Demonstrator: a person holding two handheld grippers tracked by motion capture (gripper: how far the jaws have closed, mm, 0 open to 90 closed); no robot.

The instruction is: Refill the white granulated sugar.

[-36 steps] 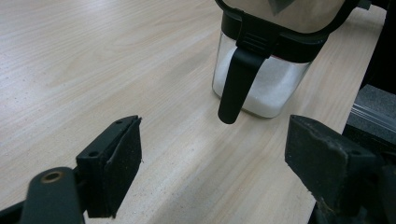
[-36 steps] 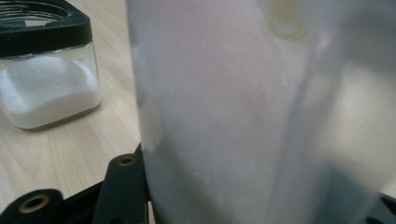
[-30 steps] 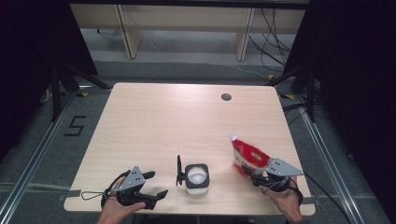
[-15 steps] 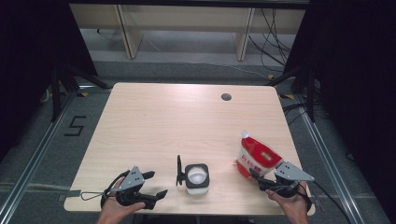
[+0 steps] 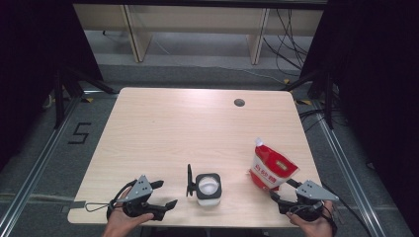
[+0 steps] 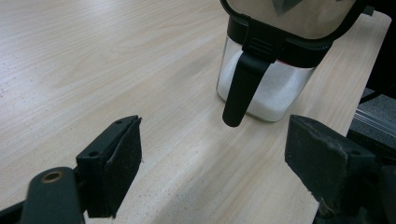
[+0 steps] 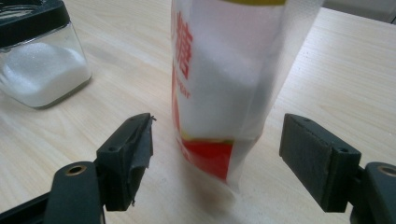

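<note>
A red and white pouch (image 5: 271, 171) stood upright near the table's (image 5: 197, 123) right front edge. The right gripper (image 5: 285, 193), jaws just opening, sat clear behind it. The left gripper (image 5: 162, 193) gaped beside a jar (image 5: 208, 187).

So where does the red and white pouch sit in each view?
High view: the pouch stands upright at the table's right front, just ahead of the right claw.
Left gripper view: not in it.
Right gripper view: the pouch stands centre, between the open jaws, untouched.
Shared landmark: the glass jar of white powder.
</note>
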